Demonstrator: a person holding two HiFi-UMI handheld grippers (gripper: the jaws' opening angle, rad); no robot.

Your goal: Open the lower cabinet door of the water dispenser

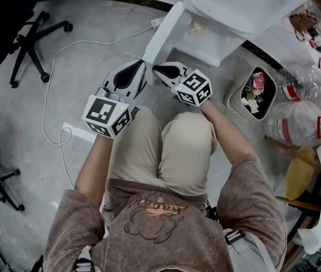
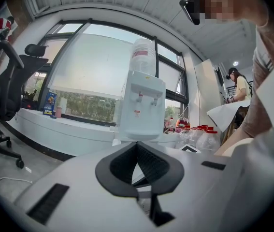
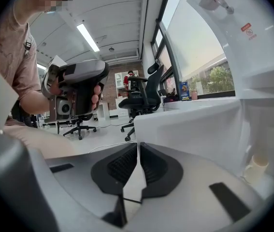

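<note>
Two claws were held side by side in front of the crouching person's knees. The left claw (image 2: 137, 144) was clenched, pads meeting at the tips with nothing between them. The right claw (image 3: 139, 145) was drawn together too, with only a sliver between its pads, and empty.

The water dispenser (image 1: 234, 10) stood by the window sill. Its lower cabinet door (image 1: 163, 33) was swung wide and edge-on to the person. Both claw tips sat just beside its free edge; whether either touched it could not be told. A pale cup (image 3: 257, 166) sat inside the open cabinet.

Writing noted:
- A small red-and-white sticker (image 3: 247, 29) sat on the dispenser front below a tap (image 3: 219, 1), its print too small to read.
- The bottle (image 2: 144, 57) on top carried a red label, unreadable.
- A blue box (image 2: 50, 103) on the sill had pale lettering, not legible.
- Each claw's cube bore black-and-white square markers.

A trash bin (image 1: 253, 92) holding rubbish stood right of the dispenser. Clear bottles (image 1: 302, 120) with red labels lay further right. A white power strip (image 1: 78, 132) lay on the floor near the left claw.
</note>
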